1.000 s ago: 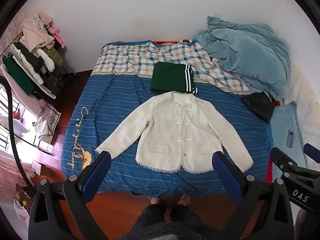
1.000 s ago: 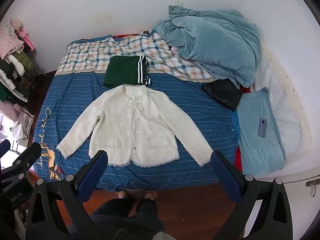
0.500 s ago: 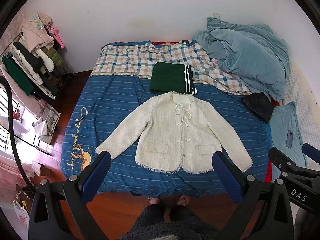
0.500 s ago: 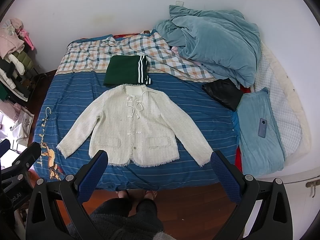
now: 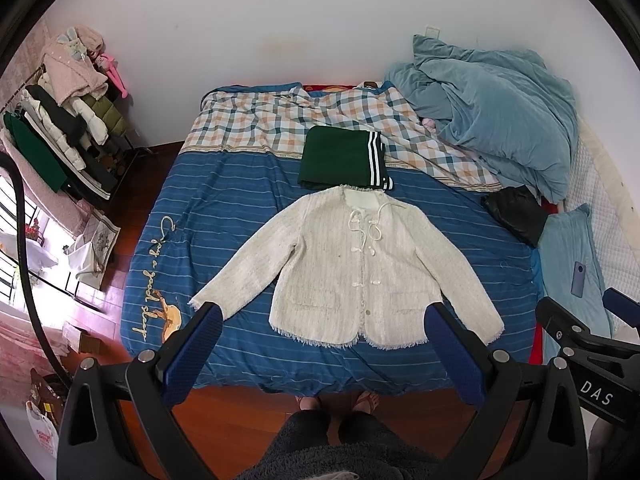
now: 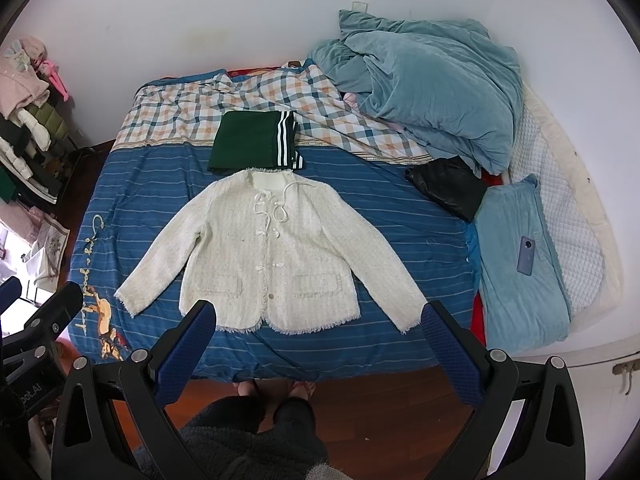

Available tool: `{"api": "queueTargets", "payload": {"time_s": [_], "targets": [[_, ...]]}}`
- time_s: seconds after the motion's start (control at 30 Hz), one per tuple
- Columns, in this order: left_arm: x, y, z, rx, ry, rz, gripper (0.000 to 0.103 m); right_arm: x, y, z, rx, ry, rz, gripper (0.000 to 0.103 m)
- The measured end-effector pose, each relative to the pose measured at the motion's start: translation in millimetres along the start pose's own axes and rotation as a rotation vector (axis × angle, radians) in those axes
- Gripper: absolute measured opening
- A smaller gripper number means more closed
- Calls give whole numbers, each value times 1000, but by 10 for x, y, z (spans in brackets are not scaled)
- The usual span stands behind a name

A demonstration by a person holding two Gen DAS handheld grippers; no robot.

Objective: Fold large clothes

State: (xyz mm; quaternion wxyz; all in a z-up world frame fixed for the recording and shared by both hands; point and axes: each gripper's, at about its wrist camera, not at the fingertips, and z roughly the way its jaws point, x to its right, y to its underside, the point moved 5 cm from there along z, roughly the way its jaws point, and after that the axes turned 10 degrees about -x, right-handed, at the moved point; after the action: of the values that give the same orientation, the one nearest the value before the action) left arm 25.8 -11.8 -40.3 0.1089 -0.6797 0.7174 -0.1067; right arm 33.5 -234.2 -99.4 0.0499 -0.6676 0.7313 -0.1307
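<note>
Progress looks about half there: green garment [image 5: 340, 158] sits folded on the bed [image 5: 224, 200], just past the collar of the cream jacket [image 5: 352, 268]. That jacket lies flat, buttoned, sleeves spread, not folded at all yet. Left gripper [image 5: 320, 320] and right gripper [image 6: 318, 318] both hover above the jacket's hem, fingers wide open, holding nothing.

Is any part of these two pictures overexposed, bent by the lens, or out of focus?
Left wrist view: the window area at the left edge is blown out to white, and the fisheye curves the bed; the cream jacket stays sharp. Right wrist view: even light and the same curving; the phone is small but clear.
</note>
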Motion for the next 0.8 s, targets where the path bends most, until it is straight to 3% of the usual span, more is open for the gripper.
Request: {"api": "queueTargets", "payload": {"time_s": [0.8], "targets": [[-51, -51, -48, 0, 7, -9, 103, -89, -29, -20, -1, -3, -3, 103]]}}
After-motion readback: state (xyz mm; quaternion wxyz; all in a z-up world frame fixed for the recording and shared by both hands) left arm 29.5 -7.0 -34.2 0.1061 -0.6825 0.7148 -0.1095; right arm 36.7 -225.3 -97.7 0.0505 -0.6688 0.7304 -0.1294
